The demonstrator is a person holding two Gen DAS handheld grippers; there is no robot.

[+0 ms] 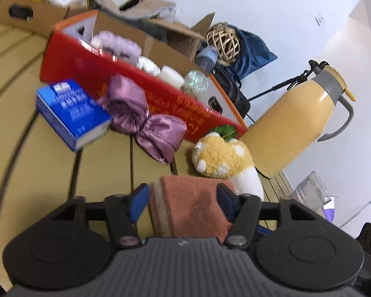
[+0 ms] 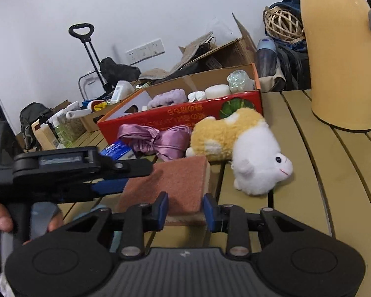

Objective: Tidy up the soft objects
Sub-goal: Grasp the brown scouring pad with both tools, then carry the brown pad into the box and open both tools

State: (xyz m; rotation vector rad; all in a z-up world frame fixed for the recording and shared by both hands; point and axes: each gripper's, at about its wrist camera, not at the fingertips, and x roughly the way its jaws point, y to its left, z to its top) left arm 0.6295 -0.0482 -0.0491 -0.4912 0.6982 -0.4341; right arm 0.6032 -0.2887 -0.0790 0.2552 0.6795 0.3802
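A slatted yellow-tan table (image 2: pixel 309 163) carries everything. At its far edge stands a long red cardboard box with orange lettering (image 1: pixel 91 74), open at the top, holding a lilac fluffy scrunchie (image 1: pixel 118 43), white rolls and an iridescent ball. To the right of it rises a tall cream-yellow thermos jug with a grey handle (image 1: pixel 299 113). Just in front of the box lie a blue paperback-like carton (image 1: pixel 71 113) at the left, a mauve satin bow-shaped cloth (image 1: pixel 145 121) touching it, and a plush toy in yellow and white fleece (image 2: pixel 240 146) on its side to the right, its white head towards the near edge. Nearest of all lies a rust-red scouring sponge with a pale yellow underside (image 2: pixel 175 185), flat on the table just near of the plush toy. The left gripper (image 1: pixel 183 203) straddles the sponge from the left with its blue pads on either flank; whether they press I cannot tell. The right gripper (image 2: pixel 185 210) has its blue pads closed against the sponge's near end. A hand (image 2: pixel 2 220) holds the left gripper's handle
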